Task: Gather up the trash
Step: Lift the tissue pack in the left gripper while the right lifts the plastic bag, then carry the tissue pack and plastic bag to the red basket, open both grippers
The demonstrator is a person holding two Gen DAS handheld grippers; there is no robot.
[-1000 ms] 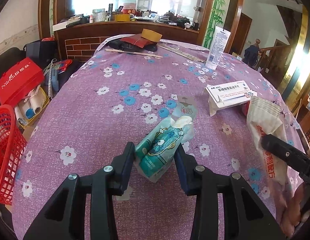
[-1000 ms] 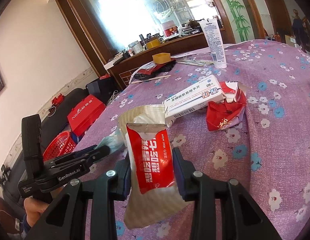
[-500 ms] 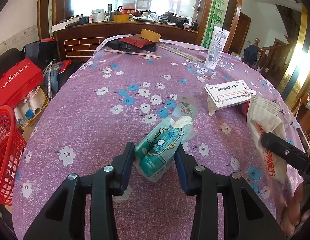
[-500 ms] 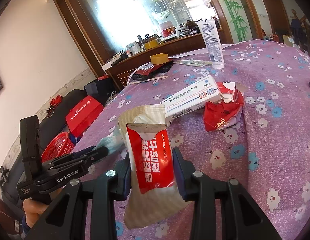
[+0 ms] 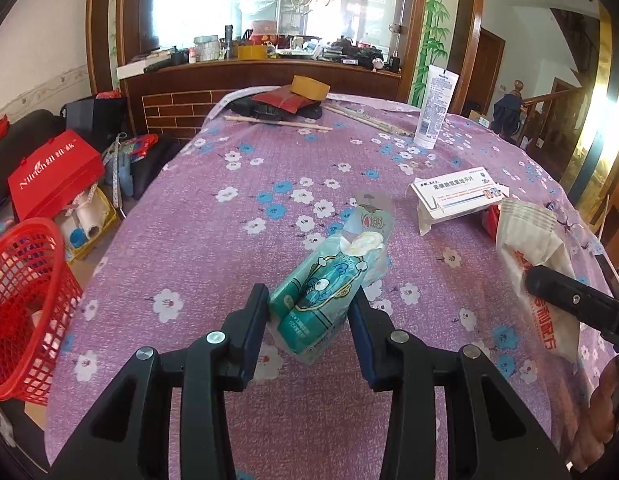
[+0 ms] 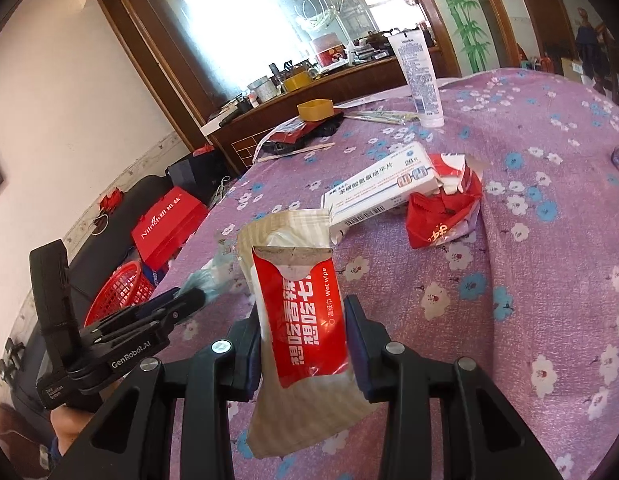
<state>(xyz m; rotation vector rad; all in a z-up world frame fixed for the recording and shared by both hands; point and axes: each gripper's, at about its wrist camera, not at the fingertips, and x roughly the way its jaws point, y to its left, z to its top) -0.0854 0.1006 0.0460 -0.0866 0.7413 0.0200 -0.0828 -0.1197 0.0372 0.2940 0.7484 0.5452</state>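
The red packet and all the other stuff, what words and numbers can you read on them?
"Wet Wipe": red wet-wipe packet, held in the right gripper; its big white characters I can't read reliably.
"28": white medicine box; its other print is too small.
"GenRobot.AI": left gripper.
"Nirich": red gift box, reading uncertain.
Teal tissue pack, white tube: print too small or blurred.

White lotion tube (image 5: 434, 111) stands upright near tape roll (image 5: 309, 87)
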